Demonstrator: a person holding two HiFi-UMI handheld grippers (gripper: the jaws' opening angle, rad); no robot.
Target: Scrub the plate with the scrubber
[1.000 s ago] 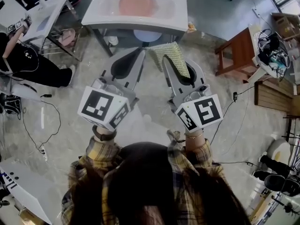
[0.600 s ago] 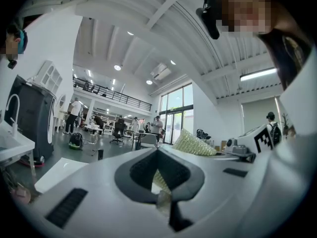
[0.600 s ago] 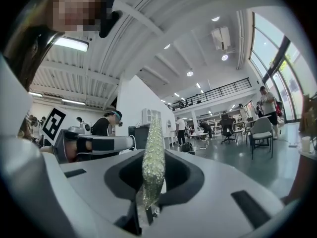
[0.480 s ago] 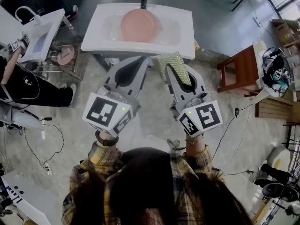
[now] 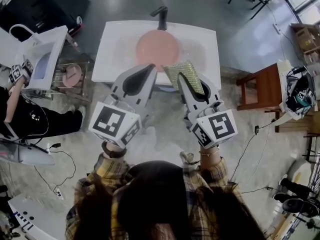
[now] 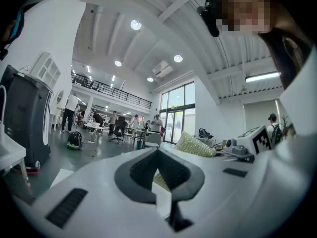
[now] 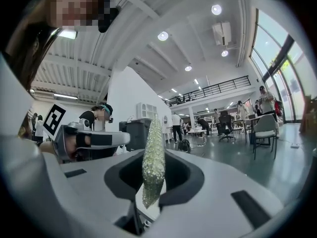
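Note:
A round pink plate (image 5: 157, 49) lies in the basin of a white sink (image 5: 112, 59), below a dark faucet (image 5: 161, 16). In the head view both grippers are held side by side at the sink's near edge, pointing at it. My left gripper (image 5: 151, 66) is shut with nothing in it; in its own view the closed jaws (image 6: 157, 150) meet. My right gripper (image 5: 179, 77) is shut on a yellow-green mesh scrubber (image 5: 185, 73), which stands edge-on between the jaws (image 7: 153, 155) and also shows beside the left gripper (image 6: 199, 145).
A second sink stand (image 5: 42, 54) with a pink dish (image 5: 72, 75) under it is at the left, with a seated person (image 5: 25, 119) beside it. A wooden stool (image 5: 260, 91) stands at the right. Cables (image 5: 250, 144) trail over the floor.
Both grippers have travelled forward together toward the sink, which now lies right under their tips. The scrubber stays in the right gripper.

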